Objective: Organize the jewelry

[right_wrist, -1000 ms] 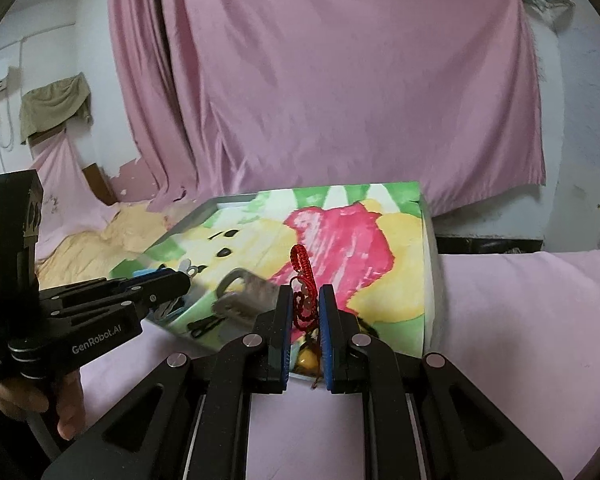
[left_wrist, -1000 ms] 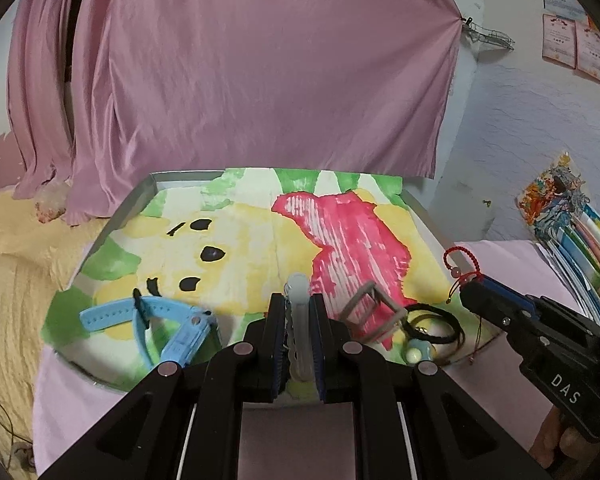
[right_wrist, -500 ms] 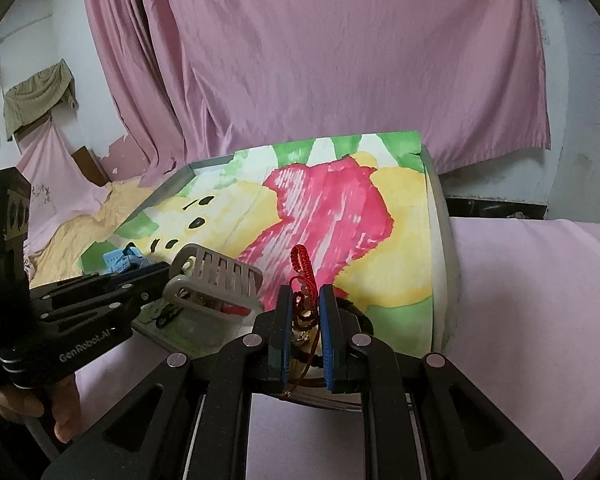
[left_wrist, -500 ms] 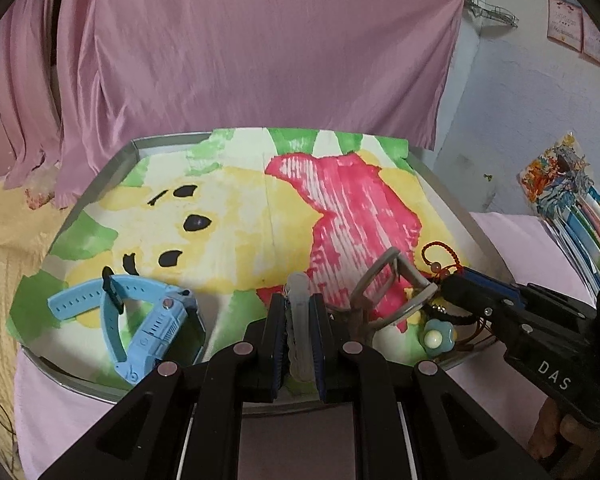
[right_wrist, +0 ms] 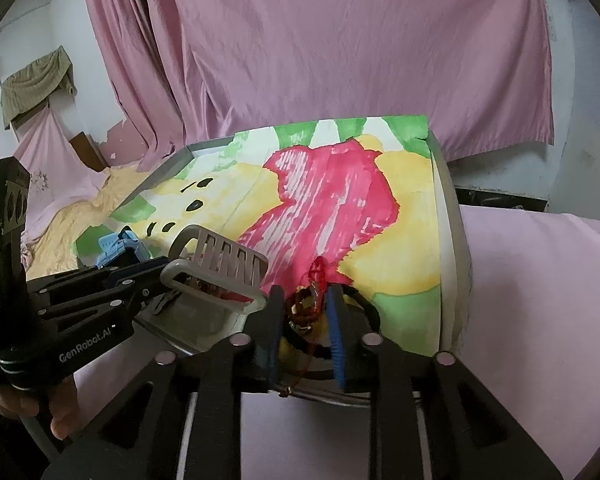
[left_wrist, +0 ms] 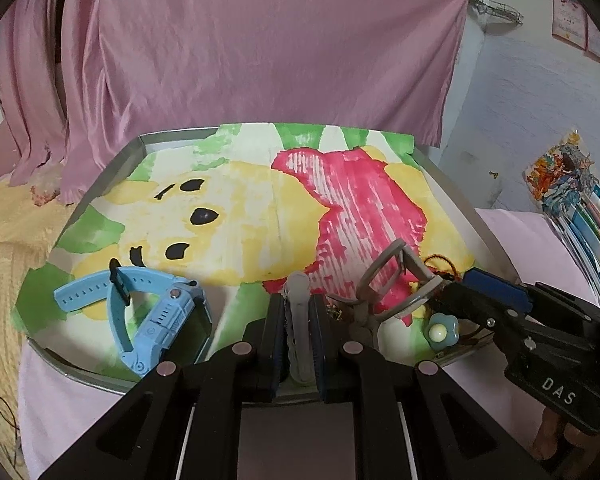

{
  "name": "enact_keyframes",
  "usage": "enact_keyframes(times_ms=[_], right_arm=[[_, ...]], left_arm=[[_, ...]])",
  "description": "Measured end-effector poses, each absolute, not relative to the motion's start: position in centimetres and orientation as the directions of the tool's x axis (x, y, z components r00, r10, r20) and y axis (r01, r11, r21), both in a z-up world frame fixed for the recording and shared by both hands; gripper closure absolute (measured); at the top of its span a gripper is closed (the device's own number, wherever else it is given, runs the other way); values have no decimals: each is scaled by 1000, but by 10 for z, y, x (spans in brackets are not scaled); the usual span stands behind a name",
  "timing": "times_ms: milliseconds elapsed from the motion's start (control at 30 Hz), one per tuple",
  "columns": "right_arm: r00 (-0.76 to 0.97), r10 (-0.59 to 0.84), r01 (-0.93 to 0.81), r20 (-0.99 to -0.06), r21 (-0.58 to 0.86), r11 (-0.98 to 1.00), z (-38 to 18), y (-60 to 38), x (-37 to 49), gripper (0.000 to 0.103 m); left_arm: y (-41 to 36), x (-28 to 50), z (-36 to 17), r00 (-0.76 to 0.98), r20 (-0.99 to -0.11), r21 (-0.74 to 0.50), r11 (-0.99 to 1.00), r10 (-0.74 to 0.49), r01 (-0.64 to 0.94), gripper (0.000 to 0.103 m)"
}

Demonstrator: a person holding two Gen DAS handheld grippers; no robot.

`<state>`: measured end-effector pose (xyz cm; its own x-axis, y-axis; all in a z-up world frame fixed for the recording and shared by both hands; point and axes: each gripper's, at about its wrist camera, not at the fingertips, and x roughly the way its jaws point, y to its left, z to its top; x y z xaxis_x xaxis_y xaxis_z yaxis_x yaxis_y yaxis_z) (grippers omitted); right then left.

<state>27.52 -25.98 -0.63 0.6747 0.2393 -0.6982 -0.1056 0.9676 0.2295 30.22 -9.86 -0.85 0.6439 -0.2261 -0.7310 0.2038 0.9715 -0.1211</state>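
Left tongs (left_wrist: pixel 297 320) pinch the grey clip (left_wrist: pixel 396 280) lower centre, right tongs (right_wrist: pixel 306 312) spread around the red bracelet (right_wrist: pixel 318 276) over the tray (right_wrist: pixel 446 240); release low, avoid snagging.

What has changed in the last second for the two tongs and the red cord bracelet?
The right tongs have opened and let go of the red cord bracelet, which now lies on the tray between the fingers. Both tongs came down closer to the tray. The left tongs stay shut on the grey hair claw clip; the blue watch kept its place.
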Motion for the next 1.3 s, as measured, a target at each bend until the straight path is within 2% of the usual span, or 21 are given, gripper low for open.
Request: enact_keyframes(times_ms=[133, 300, 367, 433, 567, 633, 767, 900, 1133, 1167, 1300], right_arm=[[691, 225, -97, -687, 221, 970, -2, -263, 270, 65], [725, 206, -83, -657, 214, 973, 5, -268, 259, 65], [743, 196, -80, -639, 207, 975, 10, -270, 254, 64], [761, 186, -77, -621, 198, 977, 15, -272, 248, 64], [793, 175, -76, -583, 190, 979, 24, -274, 235, 55], [807, 165, -72, -566, 184, 980, 29, -275, 228, 53], [830, 156, -68, -536, 180, 981, 36, -277, 215, 41], [847, 155, -74, -508, 177, 981, 43, -277, 200, 34], [885, 158, -86, -438, 179, 980, 57, -273, 166, 12], [889, 159, -88, -430, 180, 980, 58, -273, 161, 9], [909, 169, -104, -381, 187, 977, 61, -268, 136, 5]], left_arm=[[-96, 296, -3, 660, -712, -138, 969, -241, 205, 65], [-93, 287, 6, 685, -684, -151, 967, -252, 205, 64], [-92, 282, 10, 696, -672, -154, 967, -254, 204, 60], [-91, 277, 13, 707, -658, -159, 966, -257, 204, 52], [-88, 264, 22, 730, -633, -163, 966, -258, 200, 50], [-86, 259, 27, 742, -620, -162, 967, -254, 195, 41], [-78, 243, 37, 773, -588, -164, 971, -240, 177, 34], [-66, 223, 45, 810, -549, -153, 977, -207, 145, 23], [-40, 182, 52, 869, -467, -164, 981, -166, 100, 2], [-38, 177, 53, 877, -451, -165, 981, -168, 103, 1], [-28, 141, 56, 924, -353, -134, 985, -146, 105, 0]])
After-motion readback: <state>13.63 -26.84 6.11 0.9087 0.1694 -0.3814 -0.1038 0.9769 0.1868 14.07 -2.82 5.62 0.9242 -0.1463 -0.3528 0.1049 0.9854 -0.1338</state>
